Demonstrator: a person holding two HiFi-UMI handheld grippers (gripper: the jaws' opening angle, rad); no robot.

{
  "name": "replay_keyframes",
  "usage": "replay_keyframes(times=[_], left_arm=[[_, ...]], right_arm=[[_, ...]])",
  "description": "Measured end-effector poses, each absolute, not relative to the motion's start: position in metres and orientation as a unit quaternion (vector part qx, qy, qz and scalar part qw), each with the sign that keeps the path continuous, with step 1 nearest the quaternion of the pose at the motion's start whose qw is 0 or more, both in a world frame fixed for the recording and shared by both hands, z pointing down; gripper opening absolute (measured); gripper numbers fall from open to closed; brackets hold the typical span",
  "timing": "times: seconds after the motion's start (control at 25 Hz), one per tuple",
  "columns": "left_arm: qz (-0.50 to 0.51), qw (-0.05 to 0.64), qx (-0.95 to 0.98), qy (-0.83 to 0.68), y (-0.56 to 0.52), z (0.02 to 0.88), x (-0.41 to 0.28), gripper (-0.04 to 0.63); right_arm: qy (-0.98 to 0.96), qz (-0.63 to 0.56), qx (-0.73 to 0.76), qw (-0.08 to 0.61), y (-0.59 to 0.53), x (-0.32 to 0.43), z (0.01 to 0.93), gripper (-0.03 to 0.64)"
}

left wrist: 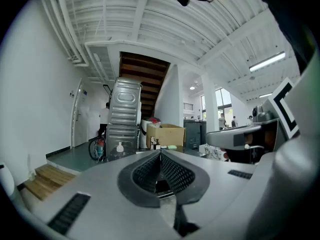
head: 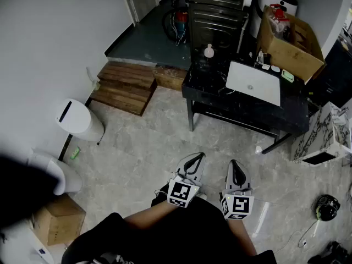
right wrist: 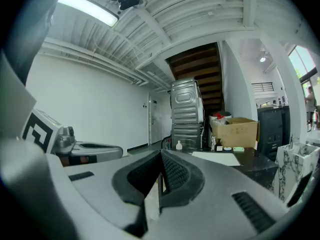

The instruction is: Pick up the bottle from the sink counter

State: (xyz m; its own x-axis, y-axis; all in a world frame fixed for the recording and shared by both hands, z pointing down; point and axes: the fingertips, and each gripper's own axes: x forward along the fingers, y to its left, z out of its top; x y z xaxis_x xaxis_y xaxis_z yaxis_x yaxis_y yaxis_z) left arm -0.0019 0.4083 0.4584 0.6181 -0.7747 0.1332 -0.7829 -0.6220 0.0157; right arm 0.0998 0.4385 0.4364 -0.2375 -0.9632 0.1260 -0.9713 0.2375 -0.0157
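Note:
A small white pump bottle [head: 209, 51] stands at the back left corner of the black sink counter [head: 212, 81], left of the white basin [head: 254, 83]. The bottle [left wrist: 119, 147] shows far off in the left gripper view, and the same bottle [right wrist: 179, 145] in the right gripper view. Both grippers hang close to the person's body, well short of the counter. My left gripper [head: 198, 157] is shut with nothing in it. My right gripper [head: 235, 164] is shut too, its jaws meeting at the tips and empty.
A cardboard box [head: 289, 40] sits at the counter's back right, with small items beside the basin. A metal appliance [head: 215, 10] stands behind the counter. Wooden steps [head: 125, 87] lie to the left, a white bin [head: 78, 119] nearer. A marble-patterned box [head: 324, 136] stands right.

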Motion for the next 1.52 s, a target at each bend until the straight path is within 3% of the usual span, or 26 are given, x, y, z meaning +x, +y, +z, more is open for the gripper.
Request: replay_keyframes(times=[0.44,1.08,1.52], left_arm=[[0.080,0.027,0.888,-0.451,0.421,0.470,-0.002,0.015],[0.072,0.043,0.896,-0.435,0.344,0.485,0.009,0.015],[0.056,0.076,0.912,-0.399,0.208,0.487,0.005,0.015]], right_arm=[[-0.786,0.111,0.608,-0.016,0.453,0.124,0.448,0.038],[-0.751,0.128,0.647,0.034,0.405,0.135,0.489,0.038],[-0.760,0.125,0.635,0.066,0.254,0.101,0.485,0.039]])
